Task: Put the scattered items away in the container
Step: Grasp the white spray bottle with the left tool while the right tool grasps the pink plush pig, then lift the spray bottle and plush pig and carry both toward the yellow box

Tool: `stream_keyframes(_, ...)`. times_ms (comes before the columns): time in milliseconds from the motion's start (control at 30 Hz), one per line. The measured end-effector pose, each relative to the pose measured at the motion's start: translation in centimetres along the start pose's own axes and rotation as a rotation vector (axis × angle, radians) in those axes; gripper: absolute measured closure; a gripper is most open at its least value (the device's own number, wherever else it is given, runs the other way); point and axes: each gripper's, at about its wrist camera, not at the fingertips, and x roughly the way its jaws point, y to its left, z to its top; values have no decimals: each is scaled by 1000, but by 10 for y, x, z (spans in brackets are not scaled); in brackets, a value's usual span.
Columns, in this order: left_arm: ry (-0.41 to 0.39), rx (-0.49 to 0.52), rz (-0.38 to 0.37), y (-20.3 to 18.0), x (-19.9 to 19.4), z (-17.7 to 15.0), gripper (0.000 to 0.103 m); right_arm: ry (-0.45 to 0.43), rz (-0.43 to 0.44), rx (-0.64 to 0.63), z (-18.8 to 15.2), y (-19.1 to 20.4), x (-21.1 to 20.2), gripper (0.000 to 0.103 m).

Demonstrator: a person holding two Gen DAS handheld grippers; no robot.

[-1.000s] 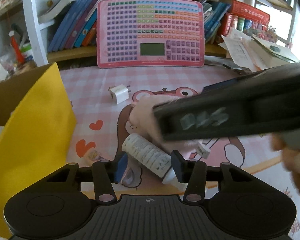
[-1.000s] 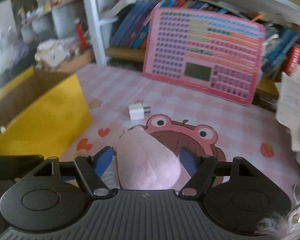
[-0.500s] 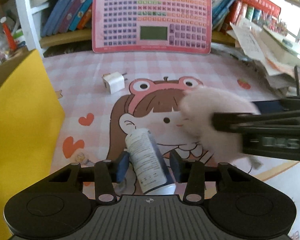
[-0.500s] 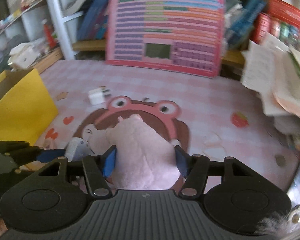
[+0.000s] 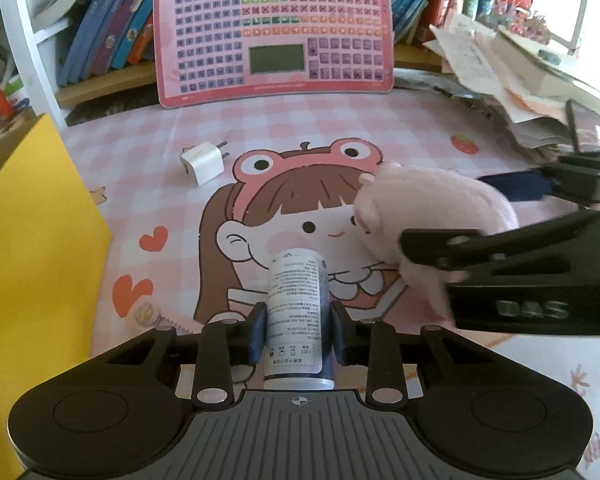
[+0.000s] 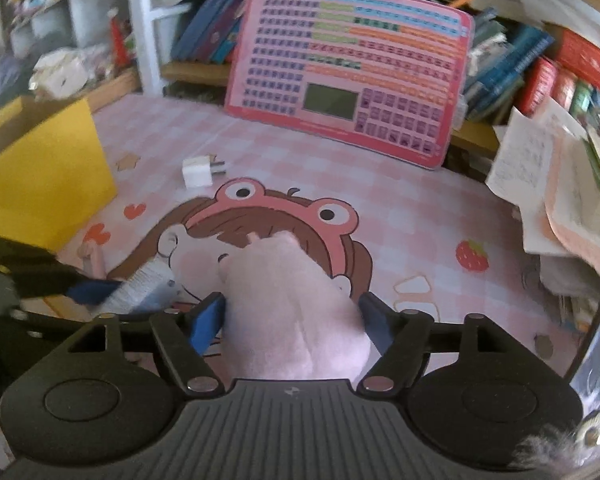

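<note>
A white bottle (image 5: 294,292) with small print lies on the pink cartoon mat (image 5: 148,148), pointing away from me. My left gripper (image 5: 296,320) is closing on it, and its blue pads press both sides. To the right lies a pink plush toy (image 5: 432,204). It sits between the fingers of my right gripper (image 6: 292,312), whose jaws are opening. Those pads stand at the plush toy's (image 6: 288,280) flanks without squeezing it. A white plug adapter (image 5: 202,162) rests farther back on the mat. The yellow cardboard box (image 5: 32,240) stands open at the left.
A pink key-chart board (image 5: 274,28) leans against a bookshelf (image 5: 100,32) at the back. A loose stack of papers and books (image 5: 520,72) crowds the right edge. The two grippers work close together side by side.
The left jaws have narrowed onto the bottle, which now points straight away. The right gripper has swung from in front of the left camera to the right, and its jaws have widened again around the plush.
</note>
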Motion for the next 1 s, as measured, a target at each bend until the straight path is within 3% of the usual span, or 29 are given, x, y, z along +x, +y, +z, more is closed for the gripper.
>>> stream_keyframes(167,-12,-24,-21,2,-19,-6,72,23,-4,-50,-1,2,9,39)
stream_keyframes(300,-20,-28,-28,4,-33,-11,72,12,-7,8,-4,1,-2,47)
stream_keyframes(700,-28,-40,-108,6,-83,-36,72,-2,35,218,-53,25,-79,47)
stream_keyframes(1000,-26,-55,-170,12,-113,-62,72,14,28,292,-83,51,-119,47)
